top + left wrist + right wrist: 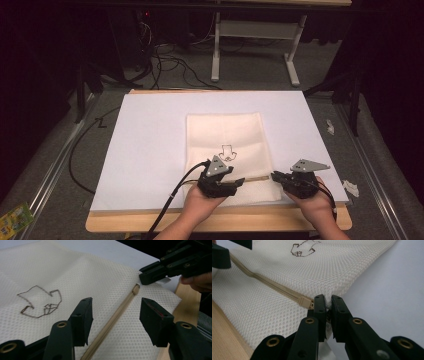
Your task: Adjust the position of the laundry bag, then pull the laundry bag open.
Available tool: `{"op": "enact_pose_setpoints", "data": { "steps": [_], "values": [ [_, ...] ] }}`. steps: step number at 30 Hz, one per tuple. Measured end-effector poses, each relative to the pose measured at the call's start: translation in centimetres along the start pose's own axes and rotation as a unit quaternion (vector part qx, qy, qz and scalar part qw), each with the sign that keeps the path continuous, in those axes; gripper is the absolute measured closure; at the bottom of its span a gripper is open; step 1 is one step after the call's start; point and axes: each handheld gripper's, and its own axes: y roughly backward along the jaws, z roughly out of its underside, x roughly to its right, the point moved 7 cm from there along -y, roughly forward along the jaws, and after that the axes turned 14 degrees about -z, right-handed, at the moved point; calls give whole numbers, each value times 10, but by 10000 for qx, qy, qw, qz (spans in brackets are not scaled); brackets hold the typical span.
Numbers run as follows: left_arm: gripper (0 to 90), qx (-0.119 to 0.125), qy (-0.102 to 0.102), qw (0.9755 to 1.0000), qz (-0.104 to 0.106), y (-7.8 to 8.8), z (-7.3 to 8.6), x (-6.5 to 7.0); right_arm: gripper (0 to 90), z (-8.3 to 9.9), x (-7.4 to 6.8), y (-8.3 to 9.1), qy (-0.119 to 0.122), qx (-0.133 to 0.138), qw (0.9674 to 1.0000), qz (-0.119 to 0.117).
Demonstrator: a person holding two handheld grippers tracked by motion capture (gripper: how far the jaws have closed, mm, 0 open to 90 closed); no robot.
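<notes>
A cream mesh bag [225, 132] with a small line drawing [227, 152] lies flat on a white board [150, 140]. Its tan zipper [110, 322] runs along the near end, with the pull [305, 302] at the right end. My left gripper [116, 306] is open, one jaw on each side of the zipper line; in the high view the left gripper [240, 182] sits at the bag's near edge. My right gripper [327, 300] is shut on the bag's right corner edge, right beside the pull. The right gripper [274, 176] faces the left one.
The board rests on a wooden table whose front edge [225, 220] is under my hands. Black cables [170, 200] trail off to the left. White scraps [351, 187] lie on the grey surface at the right, and a green packet [12, 217] at the bottom left.
</notes>
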Motion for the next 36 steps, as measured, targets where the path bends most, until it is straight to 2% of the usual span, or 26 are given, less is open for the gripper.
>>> {"op": "enact_pose_setpoints", "data": {
  "steps": [6, 10, 15, 18, 19, 22, 26, 28, 29, 30, 31, 32, 36],
  "values": [
    [460, -62, -246, 9996, 132, -9, 0, 19, 847, -6, -4, 3, 64, 145, 9999, 6],
    [486, -131, -280, 9994, 153, -19, 1, 25, 847, -10, -5, 3, 70, 215, 9997, -4],
    [541, -221, -174, 9993, 245, -32, -1, 31, 847, -12, -6, 4, 114, 277, 9995, -20],
    [588, -294, -59, 9989, 347, -41, -4, 36, 848, -14, -7, 4, 107, 320, 9994, -32],
    [618, -308, 54, 9988, 382, -46, -6, 38, 848, -14, -7, 5, 100, 329, 9994, -38],
    [647, -306, 102, 9989, 349, -50, -7, 40, 848, -14, -7, 5, 91, 347, 9993, -51],
    [683, -303, 42, 9992, 247, -60, -7, 47, 848, -14, -8, 4, 173, 313, 9994, -32],
    [738, -296, 52, 9994, 179, -62, -8, 49, 848, -15, -9, 4, 219, 321, 9992, -26],
    [738, -299, 68, 9994, 126, -64, -9, 50, 848, -15, -9, 4, 219, 321, 9992, -26],
    [784, -294, 75, 9995, 76, -65, -10, 50, 848, -16, -9, 5, 208, 352, 9992, -12],
    [784, -284, 75, 9995, 92, -65, -11, 50, 848, -16, -9, 5, 208, 352, 9992, -12],
    [825, -260, 74, 9994, 206, -65, -12, 51, 848, -16, -8, 6, 208, 374, 9991, -12],
    [863, -178, -86, 9996, 204, -63, -14, 52, 848, -15, -3, 7, 136, 411, 9991, -45]
  ]
}}
